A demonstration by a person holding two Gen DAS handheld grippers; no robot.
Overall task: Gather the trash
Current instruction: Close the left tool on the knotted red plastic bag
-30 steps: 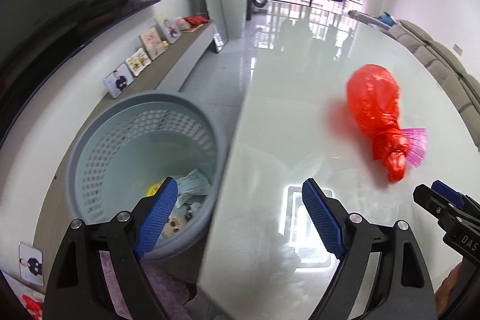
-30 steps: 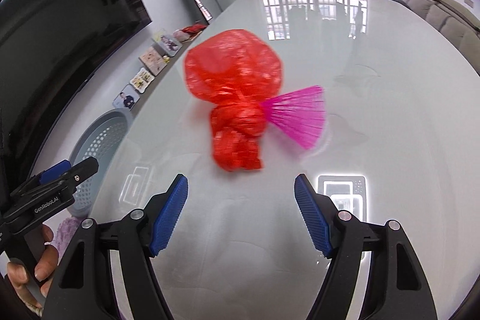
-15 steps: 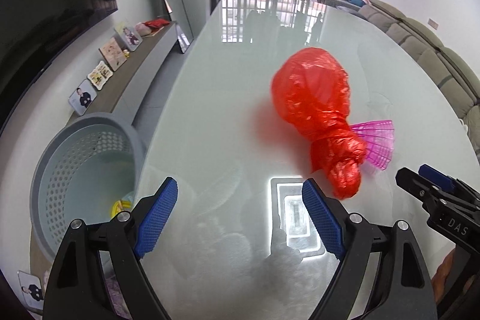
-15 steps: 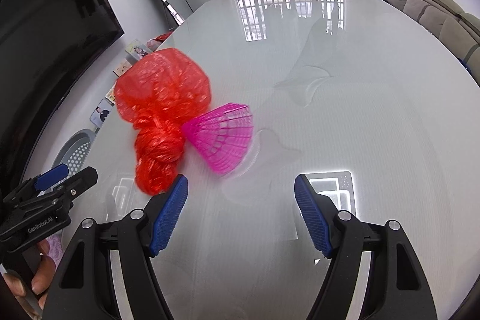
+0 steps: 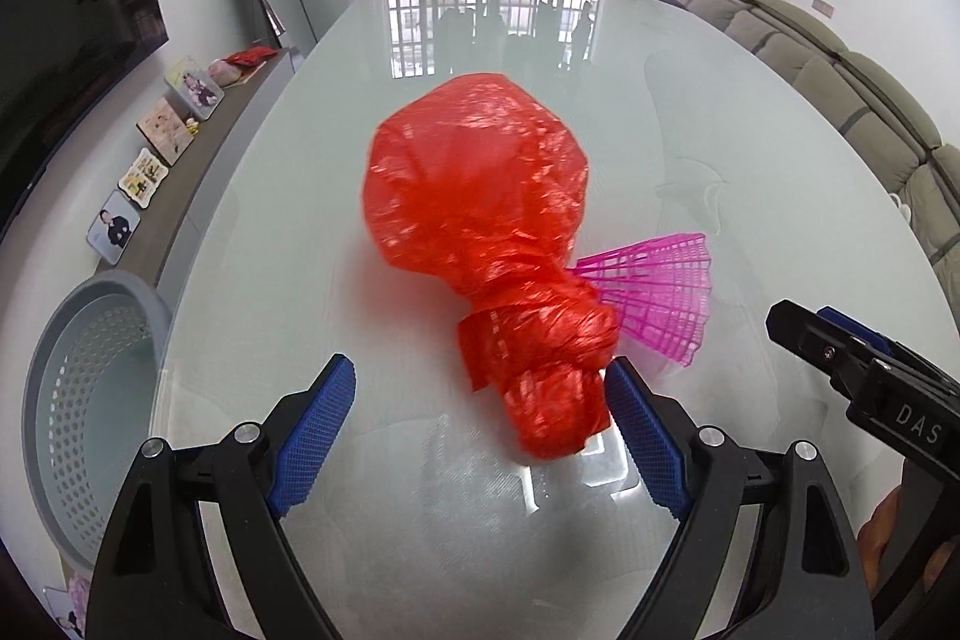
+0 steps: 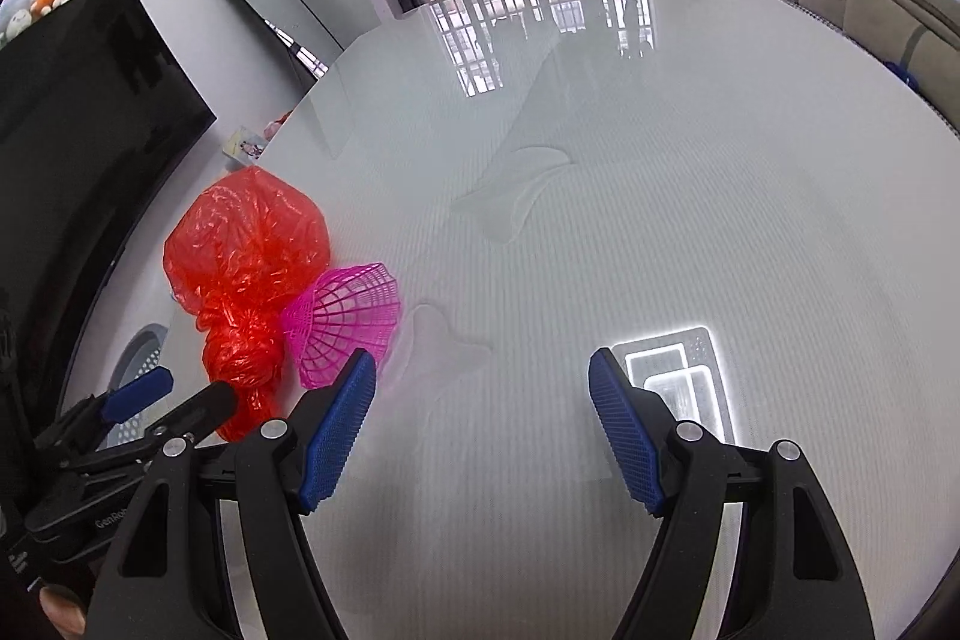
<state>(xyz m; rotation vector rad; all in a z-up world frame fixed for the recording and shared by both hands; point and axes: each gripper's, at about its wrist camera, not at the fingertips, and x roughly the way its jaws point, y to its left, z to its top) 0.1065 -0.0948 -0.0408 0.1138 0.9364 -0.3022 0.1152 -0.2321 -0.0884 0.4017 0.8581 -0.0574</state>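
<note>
I take the red plastic bag (image 5: 480, 220) as my landmark: it lies knotted on the glass table (image 5: 690, 112), swollen end away from me, tied neck toward me. My left gripper (image 5: 480, 430) hovers over that neck with both tongs spread wide; the knot sits just inside its right-hand pad, nothing pinched yet. I judge the neck is the sensible place to clamp, being the narrowest and firmest part, while the inflated body would only slip or crush.

Just to the right of the bag, touching its neck, lies a pink mesh cone (image 5: 654, 298), another piece of trash. My right gripper (image 6: 483, 424) hangs further right of that, jaws spread and empty, over bare glass.

Left of the bag the table edge falls away, and below it stands the grey perforated basket (image 5: 72, 400), where I expect the trash goes. The glass between bag and that edge is unobstructed, so a short carry leftward looks free. Beyond the bag the table runs long and clear.
</note>
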